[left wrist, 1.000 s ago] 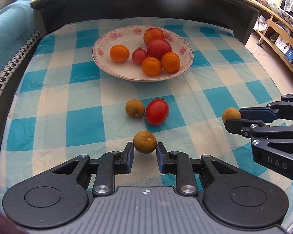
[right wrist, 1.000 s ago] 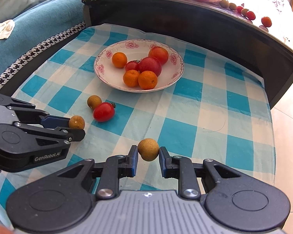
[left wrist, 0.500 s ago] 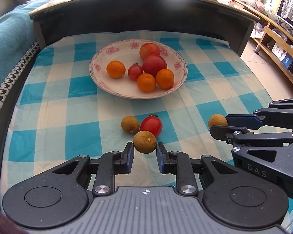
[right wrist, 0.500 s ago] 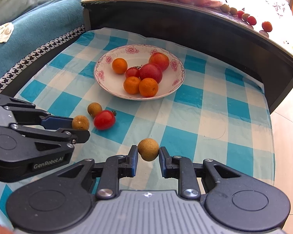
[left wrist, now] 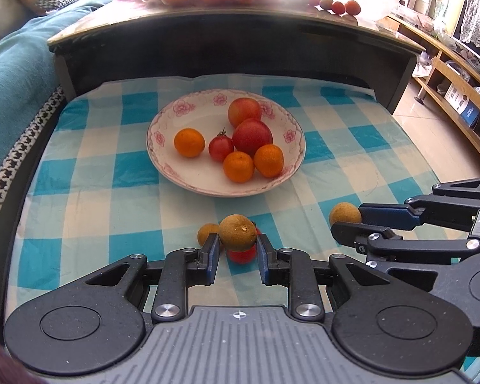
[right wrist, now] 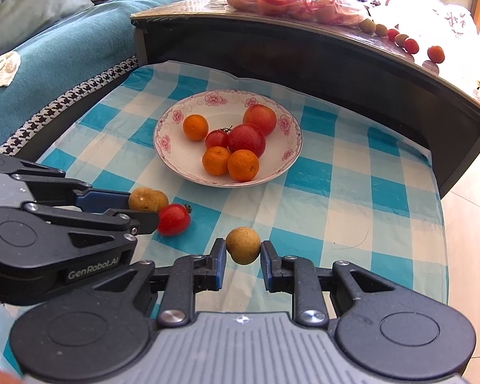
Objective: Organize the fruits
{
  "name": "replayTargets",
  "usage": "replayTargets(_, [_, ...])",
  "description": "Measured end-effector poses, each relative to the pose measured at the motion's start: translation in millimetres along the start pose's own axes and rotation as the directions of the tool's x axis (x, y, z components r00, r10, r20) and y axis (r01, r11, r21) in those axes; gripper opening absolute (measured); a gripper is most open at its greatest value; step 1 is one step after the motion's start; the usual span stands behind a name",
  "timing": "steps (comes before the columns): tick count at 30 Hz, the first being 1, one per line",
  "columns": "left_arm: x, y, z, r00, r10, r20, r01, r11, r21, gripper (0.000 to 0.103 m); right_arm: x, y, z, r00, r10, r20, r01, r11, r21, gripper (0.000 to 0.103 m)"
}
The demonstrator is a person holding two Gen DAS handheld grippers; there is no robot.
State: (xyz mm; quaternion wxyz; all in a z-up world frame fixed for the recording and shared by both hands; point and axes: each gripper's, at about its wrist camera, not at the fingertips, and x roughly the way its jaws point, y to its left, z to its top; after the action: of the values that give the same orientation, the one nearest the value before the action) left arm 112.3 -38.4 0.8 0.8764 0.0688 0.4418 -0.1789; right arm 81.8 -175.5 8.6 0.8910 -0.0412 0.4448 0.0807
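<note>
While each gripper was clenched on a brown fruit, both fruits were held clear of the cloth [left wrist: 80, 198]. One longan [left wrist: 237, 232] was pinched between the blue pads of the left gripper [left wrist: 236, 249], above a loose longan [left wrist: 206, 233] and a red tomato [left wrist: 241, 254] lying on the cloth; the tomato was mostly hidden behind the held fruit in the left view. A second longan [right wrist: 243, 245] was gripped by the right gripper [right wrist: 242, 256] over a pale square, well right of the loose pair. In the right view the left gripper's fruit was seen just beside the loose longan, and which was which could not be told apart cleanly there. A flowered plate [left wrist: 163, 147] was placed further back at the cloth's centre. On it were counted three oranges [left wrist: 189, 142], a small tomato [left wrist: 220, 148] and two large red fruits [left wrist: 252, 132], clustered toward the plate's right half, one orange apart at left. Behind the plate a dark table edge [left wrist: 227, 48] was seen, with more small fruit and a plastic bag [right wrist: 291, 0] on top. A teal sofa [right wrist: 64, 41] was seen at left, a wooden shelf [left wrist: 448, 73] at far right.
</note>
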Motion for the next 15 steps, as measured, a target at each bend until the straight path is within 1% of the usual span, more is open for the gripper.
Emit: replayTargets(15, [4.3, 4.3, 27.8, 0.999, 0.006, 0.042, -0.005, 1.0, -0.007, 0.032, 4.9, -2.2, 21.2, 0.999, 0.0, 0.034, 0.0, 1.0, 0.018, 0.025])
